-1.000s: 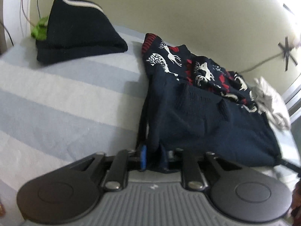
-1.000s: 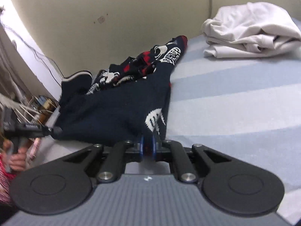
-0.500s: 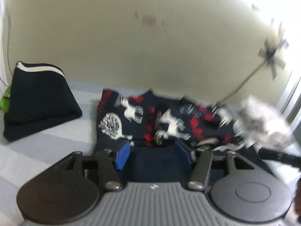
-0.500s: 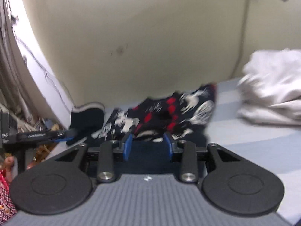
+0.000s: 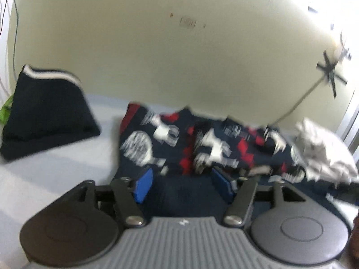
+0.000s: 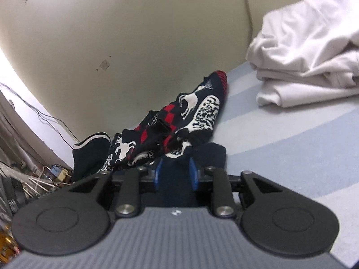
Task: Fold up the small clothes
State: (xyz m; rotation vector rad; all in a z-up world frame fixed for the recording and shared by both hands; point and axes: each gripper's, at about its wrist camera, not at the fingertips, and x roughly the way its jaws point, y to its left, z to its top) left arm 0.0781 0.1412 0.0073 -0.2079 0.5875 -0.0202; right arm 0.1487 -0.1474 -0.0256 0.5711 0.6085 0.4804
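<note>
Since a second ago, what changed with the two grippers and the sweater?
Both let go: the left hand-held gripper and right hand-held gripper, then clamped on the hem of the navy knit sweater with white reindeer and red checks, now stand open over its folded edge. The hem was carried toward the patterned yoke. The folded navy garment and white pile stayed.

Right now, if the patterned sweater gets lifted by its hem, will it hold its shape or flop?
Probably flop: the patterned sweater already lies bunched in soft folds. Its knit looks thick, so likely heavy for its size. The right hand-held gripper has dark cloth between its pads, so it should grip without slipping.
</note>
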